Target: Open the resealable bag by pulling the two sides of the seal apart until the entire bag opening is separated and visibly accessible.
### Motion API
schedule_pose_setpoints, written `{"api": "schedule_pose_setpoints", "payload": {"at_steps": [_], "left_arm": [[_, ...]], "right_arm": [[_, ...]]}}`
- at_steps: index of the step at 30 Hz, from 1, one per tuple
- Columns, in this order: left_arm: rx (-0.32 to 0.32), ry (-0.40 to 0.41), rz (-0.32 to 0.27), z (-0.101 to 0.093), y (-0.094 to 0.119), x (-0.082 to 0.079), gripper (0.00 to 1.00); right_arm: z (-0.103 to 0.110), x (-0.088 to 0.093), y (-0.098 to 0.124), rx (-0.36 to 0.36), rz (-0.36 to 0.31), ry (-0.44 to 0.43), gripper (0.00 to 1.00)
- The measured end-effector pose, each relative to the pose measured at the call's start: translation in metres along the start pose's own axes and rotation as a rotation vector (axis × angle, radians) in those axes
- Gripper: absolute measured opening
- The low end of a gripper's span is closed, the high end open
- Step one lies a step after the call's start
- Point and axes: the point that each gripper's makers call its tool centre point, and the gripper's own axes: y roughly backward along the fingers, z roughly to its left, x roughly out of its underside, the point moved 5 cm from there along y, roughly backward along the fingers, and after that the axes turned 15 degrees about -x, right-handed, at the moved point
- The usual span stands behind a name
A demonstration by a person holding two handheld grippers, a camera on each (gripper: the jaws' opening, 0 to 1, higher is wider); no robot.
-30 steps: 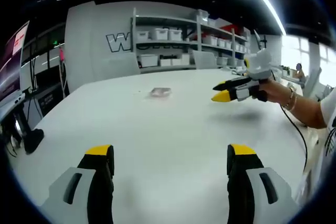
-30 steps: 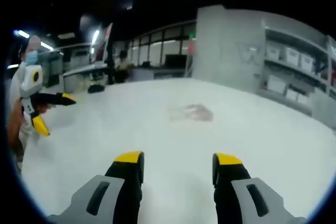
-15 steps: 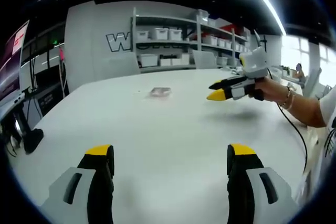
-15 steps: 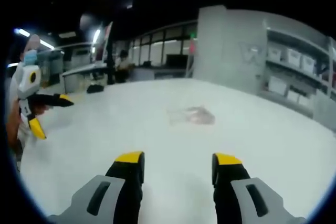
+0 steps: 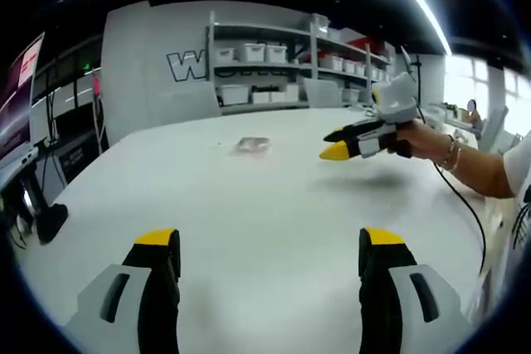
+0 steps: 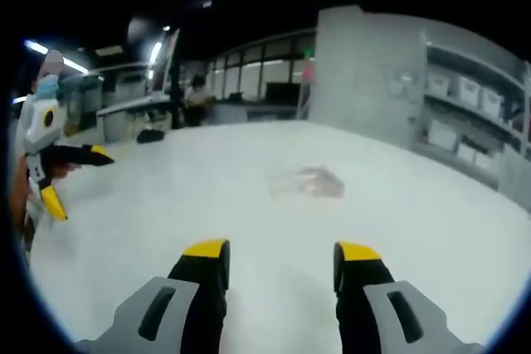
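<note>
A small clear resealable bag (image 5: 252, 145) with something pinkish inside lies flat on the white table (image 5: 249, 205), far from both grippers; in the right gripper view the bag (image 6: 305, 181) sits ahead, slightly right of centre. My left gripper (image 5: 270, 246) hovers open over the near table, empty. My right gripper (image 6: 280, 254) is open too, with nothing between its yellow-tipped jaws. In the left gripper view the right gripper (image 5: 336, 143) comes in from the right, held by a hand, to the right of the bag. The left gripper (image 6: 70, 175) appears at the left edge of the right gripper view.
Shelves with white bins (image 5: 274, 64) stand behind the table. A grey wall panel (image 5: 158, 72) rises at the back. A cable (image 5: 469, 213) trails from the person's wrist near the table's right edge. Desks and a person (image 6: 197, 93) are far behind.
The right gripper has drifted a little leftward toward the bag in the left gripper view. The bag has not moved.
</note>
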Motion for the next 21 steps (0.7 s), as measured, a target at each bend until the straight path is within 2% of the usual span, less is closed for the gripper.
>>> {"api": "schedule_pose_setpoints", "payload": {"at_steps": [8,21], "left_arm": [[0.008,-0.007,0.003,-0.002,-0.001,-0.002,0.87],[0.009,-0.01,0.0,0.0,0.0,-0.004,0.87]], "right_arm": [[0.002,-0.001,-0.005,-0.005,0.001,-0.003,0.49],[-0.009,-0.008,-0.02,-0.01,0.02,0.021,0.46]]}}
